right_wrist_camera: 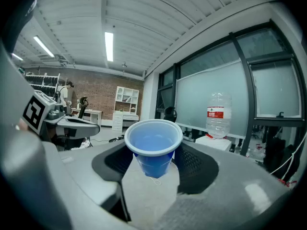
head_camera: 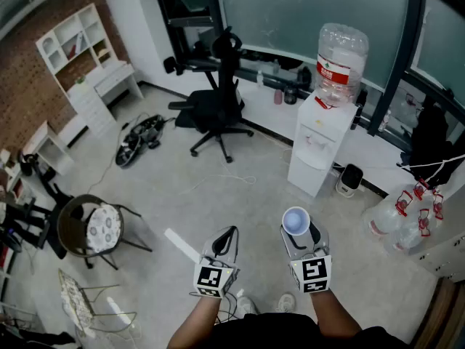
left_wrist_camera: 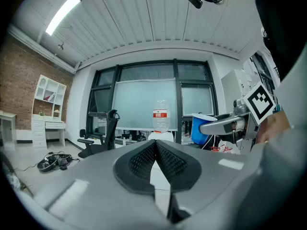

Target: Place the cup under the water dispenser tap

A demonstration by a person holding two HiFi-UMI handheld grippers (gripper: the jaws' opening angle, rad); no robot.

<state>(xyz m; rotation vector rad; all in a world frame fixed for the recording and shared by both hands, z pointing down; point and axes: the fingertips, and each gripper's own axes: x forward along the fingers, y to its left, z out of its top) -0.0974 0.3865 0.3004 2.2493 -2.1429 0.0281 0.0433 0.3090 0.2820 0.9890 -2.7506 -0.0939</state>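
Observation:
A blue plastic cup (right_wrist_camera: 153, 147) with a white rim stands upright between the pads of my right gripper (right_wrist_camera: 154, 161), which is shut on it. In the head view the cup (head_camera: 296, 220) shows from above at the tip of the right gripper (head_camera: 298, 231), held over the floor. The white water dispenser (head_camera: 317, 142) with a clear bottle (head_camera: 338, 62) on top stands ahead and slightly right, well apart from the cup. My left gripper (head_camera: 226, 238) is shut with nothing in it; its pads meet in the left gripper view (left_wrist_camera: 155, 147). The dispenser (right_wrist_camera: 217, 139) shows far off in the right gripper view.
A black office chair (head_camera: 215, 111) stands ahead to the left. A round-seat chair (head_camera: 91, 227) and a wire chair (head_camera: 80, 297) are at the left. Empty water bottles (head_camera: 403, 220) lie at the right by a cabinet. A small heater (head_camera: 350, 179) sits beside the dispenser.

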